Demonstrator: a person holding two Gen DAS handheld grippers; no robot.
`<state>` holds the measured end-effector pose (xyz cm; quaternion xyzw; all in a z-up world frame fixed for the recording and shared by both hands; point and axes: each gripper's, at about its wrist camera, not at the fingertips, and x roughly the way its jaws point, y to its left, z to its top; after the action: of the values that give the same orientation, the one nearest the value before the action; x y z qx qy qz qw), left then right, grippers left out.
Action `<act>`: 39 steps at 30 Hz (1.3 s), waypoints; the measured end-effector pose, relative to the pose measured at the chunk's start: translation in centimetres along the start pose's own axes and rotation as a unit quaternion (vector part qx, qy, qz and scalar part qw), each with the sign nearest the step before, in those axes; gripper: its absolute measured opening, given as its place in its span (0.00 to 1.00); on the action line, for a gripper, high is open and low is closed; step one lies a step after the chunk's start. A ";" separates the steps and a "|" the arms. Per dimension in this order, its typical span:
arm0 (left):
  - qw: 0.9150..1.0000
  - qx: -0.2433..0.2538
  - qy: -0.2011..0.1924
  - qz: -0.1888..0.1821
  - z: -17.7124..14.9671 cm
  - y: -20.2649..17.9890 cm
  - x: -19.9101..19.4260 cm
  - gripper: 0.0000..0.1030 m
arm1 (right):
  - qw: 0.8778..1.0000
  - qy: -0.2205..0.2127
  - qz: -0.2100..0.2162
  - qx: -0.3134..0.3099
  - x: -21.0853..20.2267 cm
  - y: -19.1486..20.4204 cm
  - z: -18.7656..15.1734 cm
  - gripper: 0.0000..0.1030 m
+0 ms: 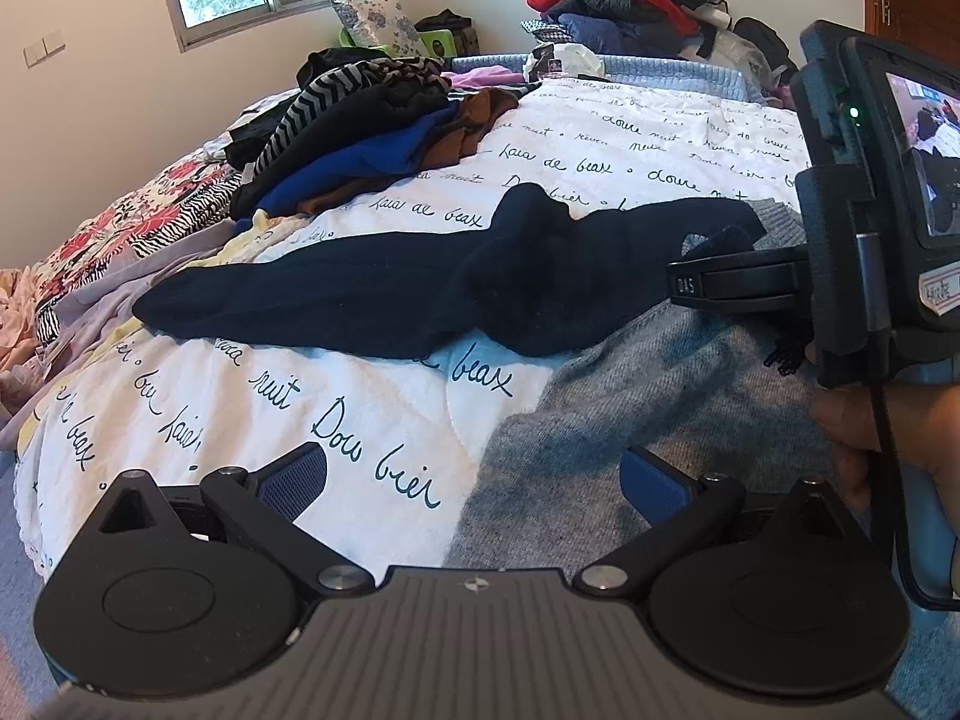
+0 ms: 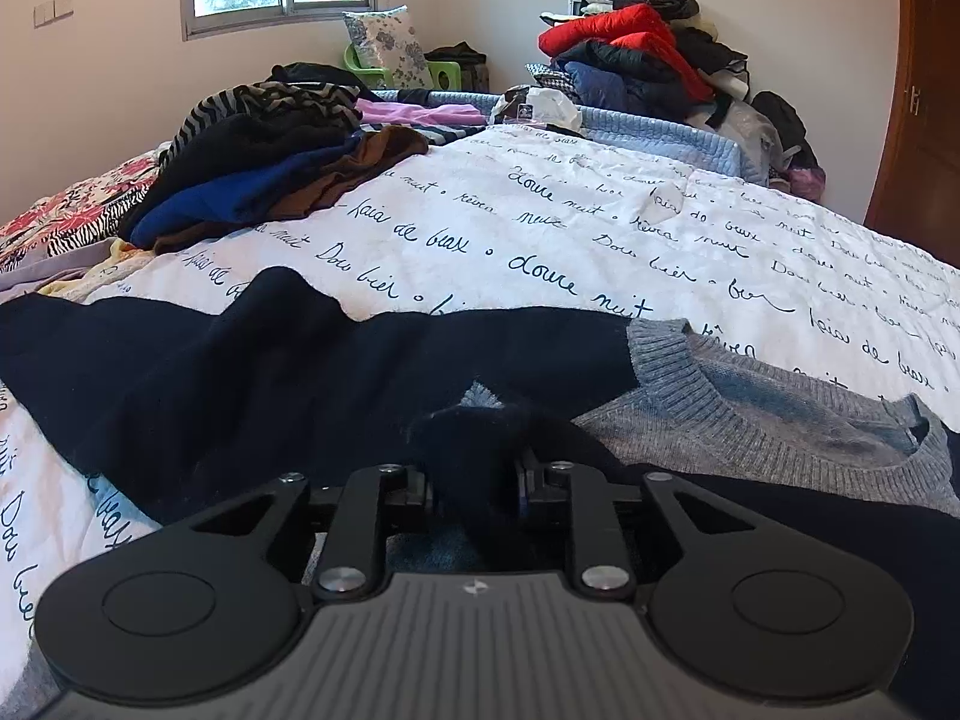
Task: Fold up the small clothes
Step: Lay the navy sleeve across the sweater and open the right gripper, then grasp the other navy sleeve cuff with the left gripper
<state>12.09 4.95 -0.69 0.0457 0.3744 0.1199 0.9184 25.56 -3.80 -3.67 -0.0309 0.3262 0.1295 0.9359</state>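
A grey knit sweater (image 2: 750,420) with navy sleeves lies flat on the white, script-printed bedspread (image 2: 600,228). One navy sleeve (image 1: 360,294) stretches left across the bed. My right gripper (image 2: 476,468) stands with its jaws narrow, and a bunch of navy sleeve fabric (image 2: 474,444) fills the gap between them, over the sweater's grey body. In the left wrist view that gripper (image 1: 684,285) comes in from the right, held by a hand (image 1: 870,438). My left gripper (image 1: 474,468) hangs open and empty above the sweater's grey hem (image 1: 630,420) and the bedspread.
A heap of unfolded clothes (image 1: 360,132), black, striped, blue and brown, sits at the back left of the bed. More jackets (image 2: 630,54) are piled beyond the far right corner. A floral blanket (image 1: 132,210) hangs over the left side. A wooden door (image 2: 918,120) stands at right.
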 end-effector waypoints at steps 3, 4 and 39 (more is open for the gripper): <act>1.000 -0.003 0.001 -0.001 0.0 0.2 -0.1 1.00 | 1.000 0.007 0.018 0.006 0.0 0.3 0.2 0.52; 1.000 -0.006 0.000 0.000 0.0 0.4 -0.2 1.00 | 0.999 0.007 0.030 0.015 -0.2 0.2 0.2 0.54; 0.924 -0.381 0.017 -0.016 2.7 23.5 10.8 1.00 | 0.996 -0.018 0.059 0.058 -13.6 -6.3 -7.1 0.74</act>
<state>17.03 30.43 -1.95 -0.3161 0.3165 0.2396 0.8617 12.67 -13.93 -0.97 0.0452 0.3178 0.1656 0.9325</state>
